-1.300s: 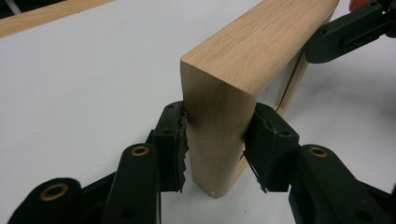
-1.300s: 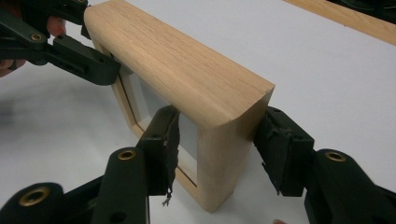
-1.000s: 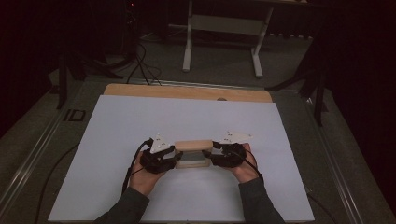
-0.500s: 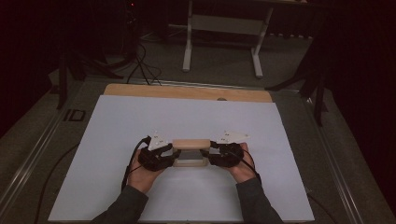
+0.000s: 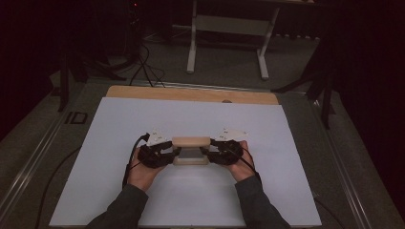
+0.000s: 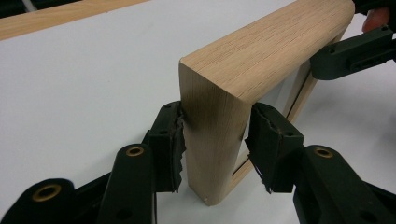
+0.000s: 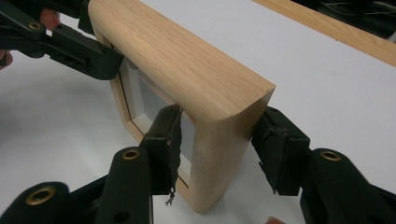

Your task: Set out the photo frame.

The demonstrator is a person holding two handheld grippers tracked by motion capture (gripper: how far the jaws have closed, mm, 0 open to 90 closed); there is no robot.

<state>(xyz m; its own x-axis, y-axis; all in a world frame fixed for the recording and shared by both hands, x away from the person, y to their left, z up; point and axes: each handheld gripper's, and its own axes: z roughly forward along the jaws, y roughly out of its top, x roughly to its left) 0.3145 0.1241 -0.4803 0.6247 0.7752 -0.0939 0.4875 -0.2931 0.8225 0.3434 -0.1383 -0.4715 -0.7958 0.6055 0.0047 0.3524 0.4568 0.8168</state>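
The frame point(image 5: 191, 150) stands upright on edge at the centre of the high view, on the white sheet point(image 5: 119, 124) covering the tabletop point(image 5: 191, 94). It is pale oak: straight open grain, matt finish, thick rails with rounded outer corners, a thin inner lip and a grey pane set into the opening. My left claw point(image 5: 173, 153) grips its left end; in the left gripper view that end point(image 6: 212, 140) fills the centre, with both toothed black pads point(image 6: 175, 144) pressed against its two faces. My right claw point(image 5: 209, 153) grips the opposite end; in the right gripper view the corner point(image 7: 219, 154) sits at lower centre, one pad point(image 7: 170, 149) lying on the glazed side and the other on the back. Both claws stand at medium width, clamped on the wood. The sheet is smooth and unmarked, with a bare wooden strip along its far edge.
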